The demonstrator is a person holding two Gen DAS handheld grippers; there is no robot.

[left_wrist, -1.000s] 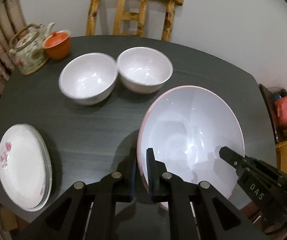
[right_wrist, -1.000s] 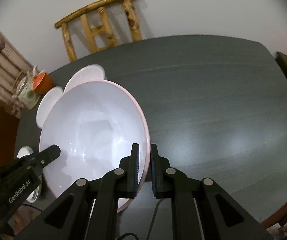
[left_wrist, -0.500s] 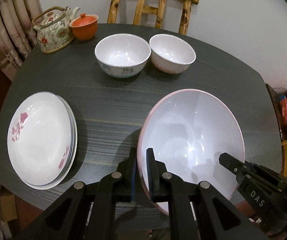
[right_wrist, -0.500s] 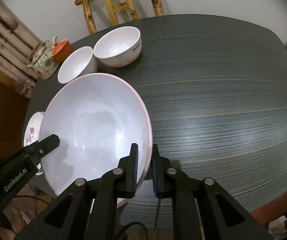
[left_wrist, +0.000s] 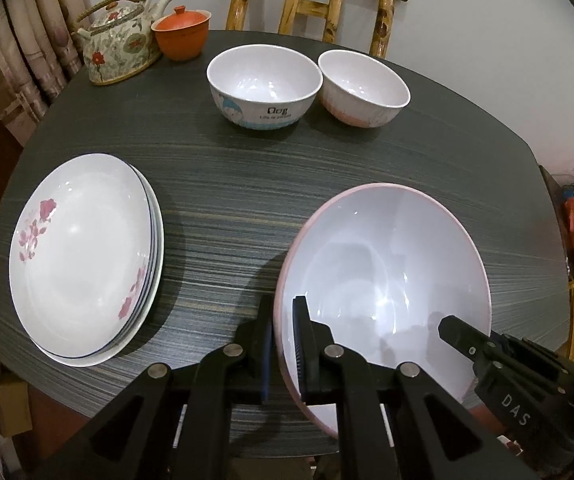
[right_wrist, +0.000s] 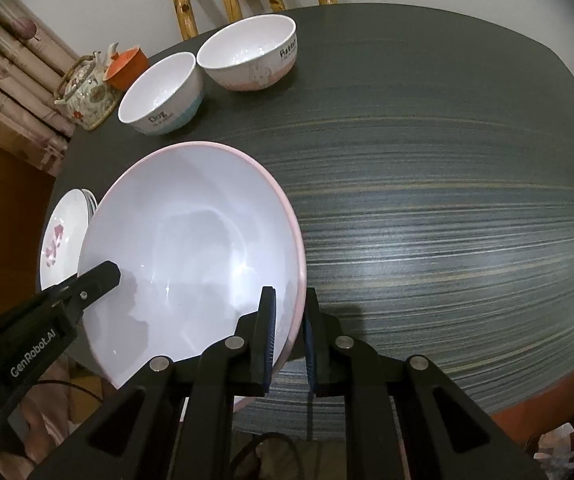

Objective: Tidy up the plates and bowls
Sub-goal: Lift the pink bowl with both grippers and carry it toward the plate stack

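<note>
So both grippers point steeply down at the dark table [left_wrist: 327, 184], each pinched narrow on opposite rims of the big pink-edged bowl [left_wrist: 383, 280]: left gripper [left_wrist: 285, 344] on its left rim, right gripper [right_wrist: 289, 332] on its right. Writing: "DAS" and "GenRobot.AI" on the gripper bodies, "Dog" on the blue-printed small bowl [left_wrist: 265, 80].
</note>
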